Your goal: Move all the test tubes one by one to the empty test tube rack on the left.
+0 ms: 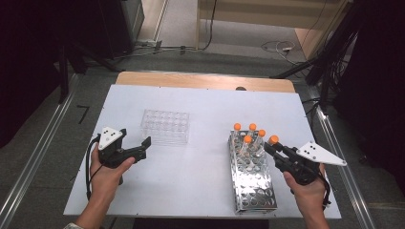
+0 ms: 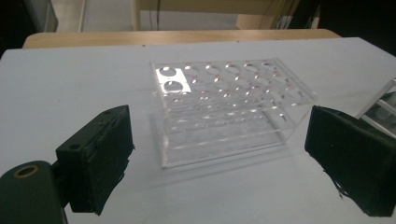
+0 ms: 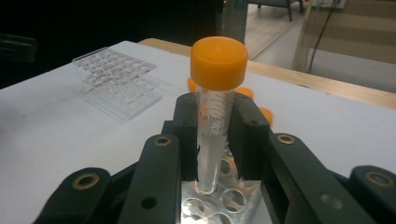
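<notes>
Orange-capped and clear-walled, the tube (image 3: 215, 112) sits clamped between the pads of our right gripper (image 1: 276, 148), the grip falling on the tube's body just below the cap, with its tapered tip at a hole of the metal rack (image 1: 253, 191). That rack stands near the table's (image 1: 67, 191) right edge, running from the front edge toward the middle; four more capped tubes (image 1: 250, 136) stand at its far end. Our left gripper (image 1: 138, 147) hovers toward the table's front-left corner with its jaws wide apart and nothing between them, aimed at the clear plastic rack (image 2: 229, 107), which rests near the table's middle, closer to the far edge.

We judge the tube to be light, stiff and smooth-walled, so it could slide or twist in the pads if we squeeze too gently, and thin plastic may crack if we squeeze hard. Holding it high on the straight wall, under the cap's rim, seems best: the rim gives a stop against slipping, and the tip stays free for guiding into a hole of the clear rack. That rack looks light too, and may shift when nudged.
</notes>
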A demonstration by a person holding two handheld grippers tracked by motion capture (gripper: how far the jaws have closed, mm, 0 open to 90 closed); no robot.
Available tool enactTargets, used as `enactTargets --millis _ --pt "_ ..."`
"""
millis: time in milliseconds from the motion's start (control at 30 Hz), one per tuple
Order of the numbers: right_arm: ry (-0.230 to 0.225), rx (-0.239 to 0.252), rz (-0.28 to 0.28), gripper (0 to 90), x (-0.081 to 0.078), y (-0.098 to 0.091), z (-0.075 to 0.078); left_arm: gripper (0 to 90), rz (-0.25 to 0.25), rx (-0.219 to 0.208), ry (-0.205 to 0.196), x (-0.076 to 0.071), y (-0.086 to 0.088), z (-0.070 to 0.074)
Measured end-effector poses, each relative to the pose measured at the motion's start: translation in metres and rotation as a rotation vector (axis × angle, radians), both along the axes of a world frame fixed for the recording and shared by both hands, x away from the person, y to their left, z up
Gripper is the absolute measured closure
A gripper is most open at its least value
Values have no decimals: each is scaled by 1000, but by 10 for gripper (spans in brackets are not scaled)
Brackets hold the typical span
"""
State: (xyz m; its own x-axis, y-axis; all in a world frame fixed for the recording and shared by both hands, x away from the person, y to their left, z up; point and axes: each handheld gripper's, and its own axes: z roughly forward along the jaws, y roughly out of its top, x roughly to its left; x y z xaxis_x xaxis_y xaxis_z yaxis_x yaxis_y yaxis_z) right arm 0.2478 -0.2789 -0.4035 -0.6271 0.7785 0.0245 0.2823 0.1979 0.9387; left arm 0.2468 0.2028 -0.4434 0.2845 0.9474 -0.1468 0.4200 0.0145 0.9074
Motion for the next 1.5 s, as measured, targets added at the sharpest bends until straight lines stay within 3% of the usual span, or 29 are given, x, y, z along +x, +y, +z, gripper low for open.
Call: enactTargets --millis 267,567,733,867,1033,1300,1500 --pt "9 3 88 716 -7 26 3 86 -87 13 -24 -1 -26 16" --pt "56 -7 163 717 -2 62 2 88 -112 9 -16 10 -42 19" --pt "67 -16 195 717 6 86 1 89 -126 6 -43 19 -55 25" --pt "86 -41 200 717 14 104 2 100 -158 -9 -38 30 -69 27" --pt "111 -74 198 717 19 126 5 100 -176 6 -13 35 -77 30" --pt "132 -159 183 717 25 150 0 102 -165 -31 -29 35 -76 42" --pt "137 -172 179 718 33 160 -4 101 -198 -68 -23 28 -79 47"
